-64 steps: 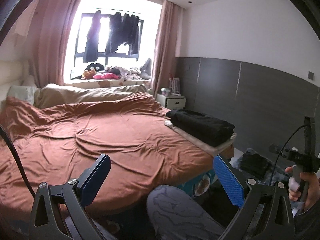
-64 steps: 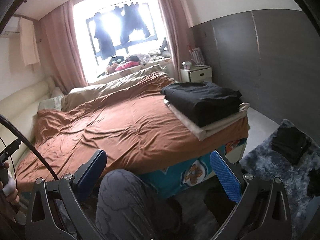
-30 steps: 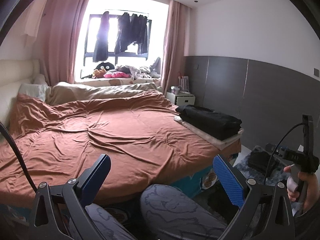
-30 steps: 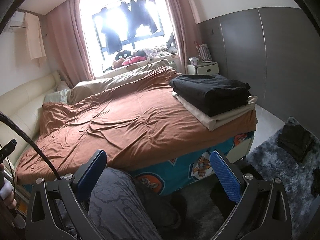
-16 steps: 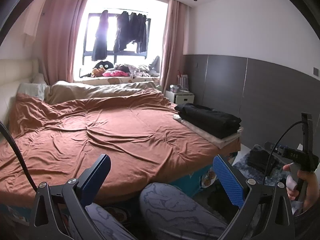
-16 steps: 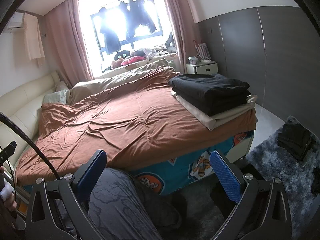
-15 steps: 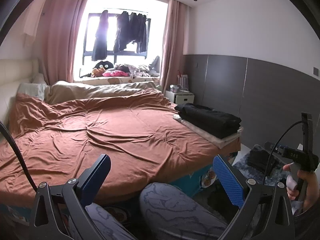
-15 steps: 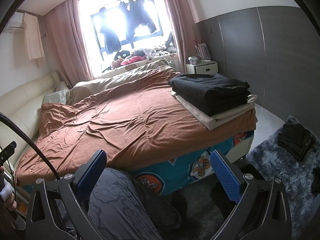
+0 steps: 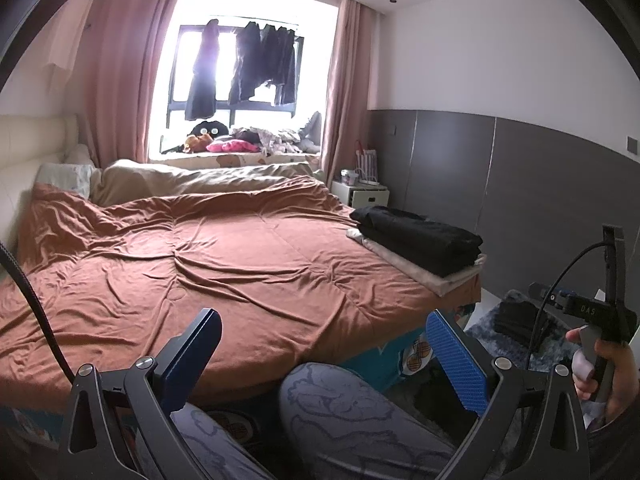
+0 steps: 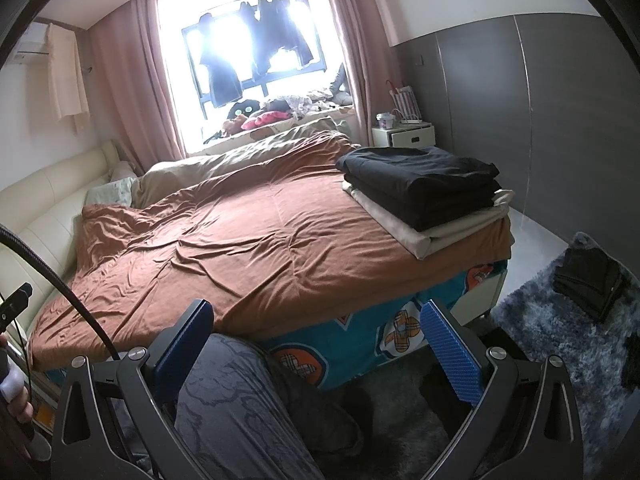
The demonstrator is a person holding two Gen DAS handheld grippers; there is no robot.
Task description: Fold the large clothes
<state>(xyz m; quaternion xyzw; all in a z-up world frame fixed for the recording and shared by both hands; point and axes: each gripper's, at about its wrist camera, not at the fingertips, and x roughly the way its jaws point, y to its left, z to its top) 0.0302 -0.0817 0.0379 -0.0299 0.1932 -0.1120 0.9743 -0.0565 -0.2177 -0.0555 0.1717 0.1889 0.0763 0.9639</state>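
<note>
Both wrist views have barely shifted over the last half second, after the cameras rose and levelled off from two seconds back, and nothing on the bed has moved. The bed [image 9: 248, 264] fills most of each view, covered by a rumpled rust-brown duvet [image 10: 256, 240] that hangs over the near edge above a teal patterned sheet [image 10: 360, 344]. Along the far edge of the bed lies a beige quilt [image 9: 200, 180], under a bright window [image 9: 240, 80] with dark clothes hanging on a rail. At the near right corner of the bed sits the stack of folded clothes [image 10: 424, 188]: black garments on top of cream ones, squared up and lying flat. On the floor to the right, a grey shaggy rug [image 10: 560, 332] carries another dark folded garment [image 10: 588, 280], well apart from the bed. A white nightstand [image 9: 366, 196] stands beside the far right corner of the bed. The person's patterned trouser legs [image 9: 344, 412] show at the bottom. The left claw [image 9: 320, 360] hangs wide open and empty before the near edge of the bed; the right claw [image 10: 316, 344] is likewise spread wide, holding nothing. A hand [image 9: 604, 368] grips the right handle at the left view's right edge.
</note>
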